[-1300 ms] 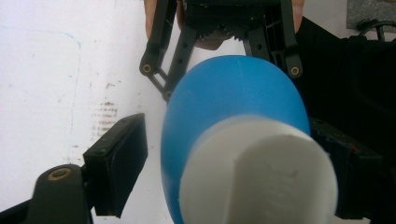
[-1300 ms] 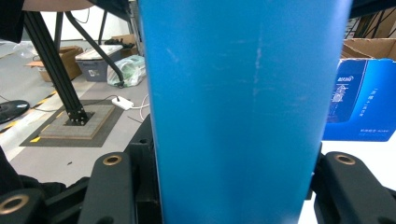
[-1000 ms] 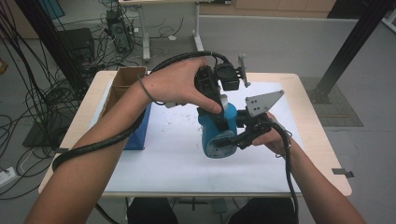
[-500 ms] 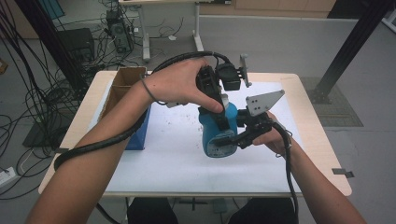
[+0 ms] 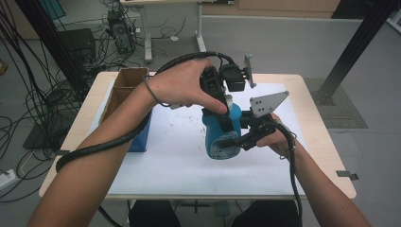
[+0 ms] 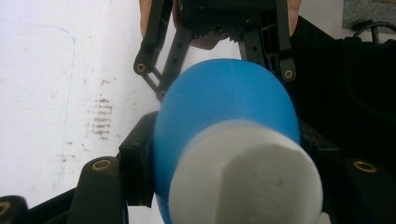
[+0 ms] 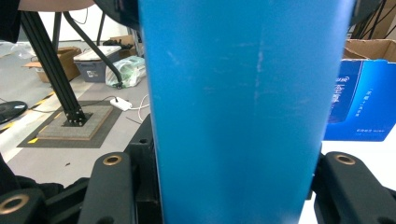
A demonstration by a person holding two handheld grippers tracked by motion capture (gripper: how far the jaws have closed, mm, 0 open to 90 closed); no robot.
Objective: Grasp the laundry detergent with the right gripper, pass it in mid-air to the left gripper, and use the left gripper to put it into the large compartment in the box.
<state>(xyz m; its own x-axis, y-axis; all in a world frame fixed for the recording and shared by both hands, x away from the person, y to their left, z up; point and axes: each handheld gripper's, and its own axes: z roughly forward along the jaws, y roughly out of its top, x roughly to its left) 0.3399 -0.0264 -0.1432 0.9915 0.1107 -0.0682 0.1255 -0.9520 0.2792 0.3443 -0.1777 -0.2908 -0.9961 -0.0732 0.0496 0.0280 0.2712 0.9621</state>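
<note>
blue bottle point(image 5: 220, 135) stands near the middle of the white table point(image 5: 170, 161), white cap point(image 6: 247, 177) up. my right gripper point(image 5: 236, 141) has its jaws closed on the bottle's body from the side, one at each flank in the right gripper view. my left gripper point(image 5: 227, 113) comes down from above, jaws clamped around the neck just under the cap. a blue-sided cardboard box point(image 5: 124, 101) sits at the table's left. the bottle's label is too blurred to read.
</note>
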